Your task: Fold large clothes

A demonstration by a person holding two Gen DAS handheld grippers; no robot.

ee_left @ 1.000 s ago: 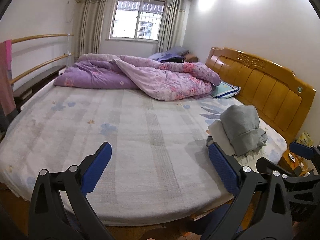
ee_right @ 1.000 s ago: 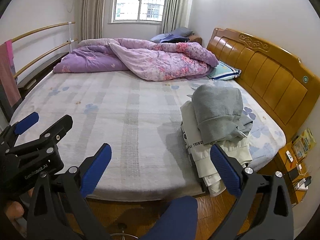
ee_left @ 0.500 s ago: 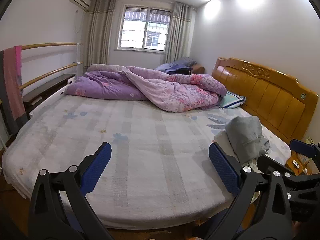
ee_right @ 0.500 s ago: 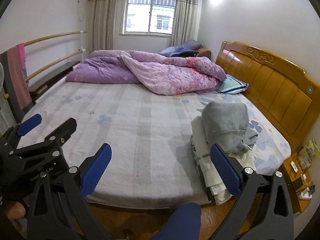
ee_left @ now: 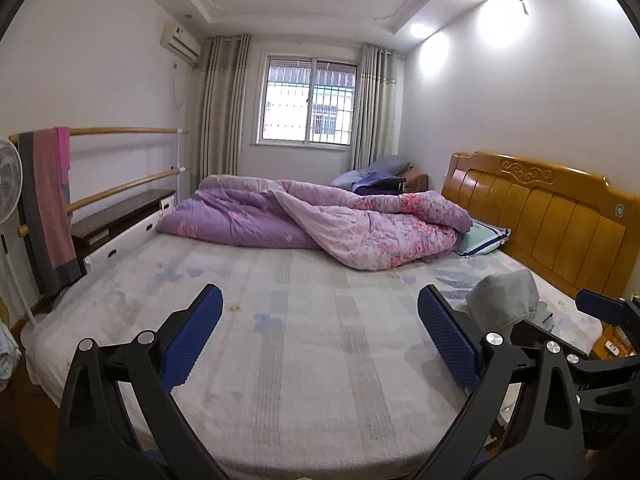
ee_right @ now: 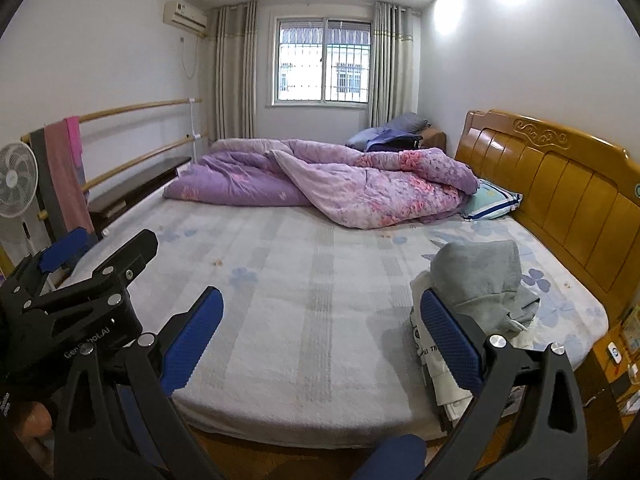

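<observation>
A pile of clothes lies at the bed's near right corner: a grey garment [ee_right: 482,276] crumpled on top of a folded white garment [ee_right: 430,354] with print. In the left wrist view the grey garment [ee_left: 506,300] peeks out behind the right finger. My left gripper [ee_left: 320,336] is open above the bed's near edge, holding nothing. My right gripper [ee_right: 320,336] is open too, short of the bed's edge, its right finger in front of the pile. The left gripper [ee_right: 80,280] also shows at the left of the right wrist view.
The bed [ee_right: 304,280] has a pale flowered sheet, a purple quilt [ee_right: 320,184] bunched at the far side and a wooden headboard [ee_right: 560,188] on the right. A rail with hanging towels [ee_right: 64,168] and a fan [ee_right: 16,184] stand left. A bedside table [ee_right: 616,356] sits right.
Both grippers have drawn back and tilted upward from the bed; the clothes pile now appears lower and farther away. Both stay open and empty.
</observation>
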